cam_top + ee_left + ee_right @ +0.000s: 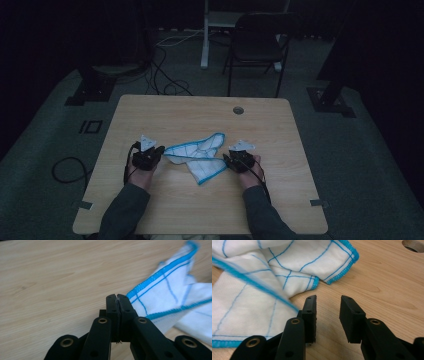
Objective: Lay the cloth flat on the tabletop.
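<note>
A: Left side first. My left claw (117,298) was clamped tight on a corner of the cloth (199,157), a sliver of white pinched between the pads, blue hem running off to the side. The cloth lay rumpled on the surface (200,210) between my two claws, one fold stretched taut toward the left one.

B: Risk there?

A: The bite looked thin, right at the hem. My judgement: a hard pull could strip the corner out, or drag the whole cloth sideways instead of spreading it.

B: And the right?

A: My right claw (327,315) stood about half open with nothing between the pads. The cloth's edge lay just beside its left finger (310,312), a blue hem running up to that finger, though I couldn't tell whether it touched. If it shut where it was, I judged it would close on air or catch only one layer of the fold, and the cloth would twist when both hands drew apart.

B: Surface and room?

A: Pale wood-grain surface, bare apart from the cloth, with a round cable hole (238,110) near the far edge. Room dim. Dark carpeted floor (370,165), a loop of cable (70,170) on it at left, a black folding chair (257,45) beyond the far edge, stand feet (90,92) at either side.
</note>
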Motion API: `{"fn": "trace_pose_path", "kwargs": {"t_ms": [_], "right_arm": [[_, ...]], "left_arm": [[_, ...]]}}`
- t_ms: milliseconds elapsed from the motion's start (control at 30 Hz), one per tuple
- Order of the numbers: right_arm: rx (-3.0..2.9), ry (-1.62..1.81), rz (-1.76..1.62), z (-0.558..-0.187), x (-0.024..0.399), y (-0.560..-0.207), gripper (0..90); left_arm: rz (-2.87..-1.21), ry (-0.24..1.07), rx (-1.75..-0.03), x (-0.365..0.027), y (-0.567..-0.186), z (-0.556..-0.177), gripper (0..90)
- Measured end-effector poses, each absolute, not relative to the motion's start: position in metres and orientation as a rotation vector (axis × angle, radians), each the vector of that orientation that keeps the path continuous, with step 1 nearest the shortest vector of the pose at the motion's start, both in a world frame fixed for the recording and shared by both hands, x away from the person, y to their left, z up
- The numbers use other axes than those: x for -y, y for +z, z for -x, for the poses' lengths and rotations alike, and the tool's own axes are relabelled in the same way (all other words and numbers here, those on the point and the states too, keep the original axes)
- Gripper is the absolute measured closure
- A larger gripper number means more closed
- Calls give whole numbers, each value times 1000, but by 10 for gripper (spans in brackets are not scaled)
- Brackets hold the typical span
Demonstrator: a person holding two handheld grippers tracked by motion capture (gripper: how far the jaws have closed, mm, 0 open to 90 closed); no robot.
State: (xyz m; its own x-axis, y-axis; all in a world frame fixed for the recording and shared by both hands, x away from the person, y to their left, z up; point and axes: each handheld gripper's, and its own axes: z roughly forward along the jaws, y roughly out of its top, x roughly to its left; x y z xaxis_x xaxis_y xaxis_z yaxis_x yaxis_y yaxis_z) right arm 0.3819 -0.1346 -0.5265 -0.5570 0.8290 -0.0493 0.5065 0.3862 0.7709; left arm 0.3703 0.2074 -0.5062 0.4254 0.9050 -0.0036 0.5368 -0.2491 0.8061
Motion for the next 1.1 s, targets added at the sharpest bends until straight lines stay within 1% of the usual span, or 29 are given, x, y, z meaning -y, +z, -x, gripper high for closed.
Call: {"fn": "trace_pose_path", "kwargs": {"t_ms": [267,400,633,700,733,867,1067,1100], "right_arm": [[-2226,1016,-1144,-382,132,-527,664],[-2233,1031,-1136,-381,129,-527,650],[-2246,1046,-1110,-380,123,-527,646],[-2248,1046,-1109,-379,122,-527,646],[-2250,1047,-1105,-379,121,-527,646],[-2254,1046,-1102,-379,119,-528,644],[-2259,1048,-1098,-378,118,-529,642],[-2259,1048,-1098,-378,118,-529,642]], "left_arm": [[-1947,605,-1337,-231,-526,-386,894],[-1953,621,-1400,-242,-533,-392,893],[-1926,646,-1483,-257,-537,-398,885],[-1909,647,-1499,-260,-534,-398,865],[-1905,641,-1496,-261,-533,-397,839],[-1895,656,-1445,-255,-521,-390,798],[-1929,650,-1278,-224,-499,-377,748],[-1929,650,-1278,-224,-499,-377,743]]}}
